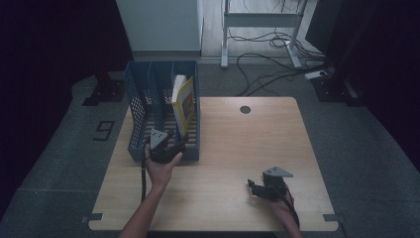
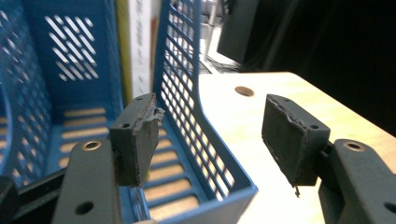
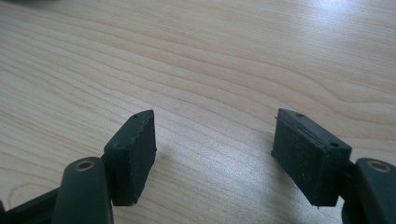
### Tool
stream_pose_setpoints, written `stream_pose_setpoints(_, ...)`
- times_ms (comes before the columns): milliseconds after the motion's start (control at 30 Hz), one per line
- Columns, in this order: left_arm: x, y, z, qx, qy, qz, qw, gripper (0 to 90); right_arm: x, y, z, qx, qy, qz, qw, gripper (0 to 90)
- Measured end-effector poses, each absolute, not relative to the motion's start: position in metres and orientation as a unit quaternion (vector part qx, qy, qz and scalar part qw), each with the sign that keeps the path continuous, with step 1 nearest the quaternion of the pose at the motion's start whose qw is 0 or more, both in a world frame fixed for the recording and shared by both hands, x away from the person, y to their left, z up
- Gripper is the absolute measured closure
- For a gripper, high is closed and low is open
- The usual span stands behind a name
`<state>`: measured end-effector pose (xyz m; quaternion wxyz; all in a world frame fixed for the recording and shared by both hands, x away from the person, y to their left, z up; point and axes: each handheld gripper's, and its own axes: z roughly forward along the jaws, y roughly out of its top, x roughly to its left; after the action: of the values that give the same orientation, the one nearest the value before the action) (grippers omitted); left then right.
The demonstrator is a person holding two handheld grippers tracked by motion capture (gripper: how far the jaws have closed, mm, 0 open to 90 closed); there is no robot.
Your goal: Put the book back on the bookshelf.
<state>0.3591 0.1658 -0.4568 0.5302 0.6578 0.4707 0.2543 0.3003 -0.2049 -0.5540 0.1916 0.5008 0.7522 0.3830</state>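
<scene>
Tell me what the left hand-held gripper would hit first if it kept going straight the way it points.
Probably the blue perforated plastic file rack's right side wall: it runs between the open jaws of the left hand-held gripper, though depth is unclear.

File rack (image 1: 140, 117) sits on the counter (image 1: 237, 148), far-left part, open end toward the person. Book (image 1: 182, 101) stands upright in the rack's rightmost compartment, leaning a bit. Left hand-held gripper (image 1: 174, 145) is at the rack's near right corner; in the left gripper view (image 2: 205, 135) its jaws straddle the rack's right wall (image 2: 187, 107), one inside, one outside over the counter. Right hand-held gripper (image 1: 253, 187) is near the counter's front right, well apart from the rack, jaws spread over bare counter (image 3: 210, 70). Cable hole (image 1: 245, 109) is behind, near the far edge, right of the rack.
</scene>
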Motion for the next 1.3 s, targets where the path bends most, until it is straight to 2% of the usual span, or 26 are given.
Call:
stream_pose_setpoints(533,0.308,0.174,-0.492,0.707,0.444,0.188,0.517,36.6,0.301,-0.204,-0.554,0.501,0.752,0.381,0.194,29.2)
stream_pose_setpoints(767,0.290,0.175,-0.512,0.732,0.442,0.159,0.493,36.2,0.301,-0.205,-0.554,0.501,0.752,0.383,0.193,29.2)
stream_pose_setpoints(967,0.285,0.179,-0.527,0.750,0.438,0.130,0.479,35.8,0.301,-0.205,-0.554,0.501,0.752,0.382,0.193,29.1)
stream_pose_setpoints(1300,0.287,0.175,-0.533,0.760,0.434,0.117,0.469,34.8,0.301,-0.204,-0.554,0.501,0.753,0.381,0.195,29.1)
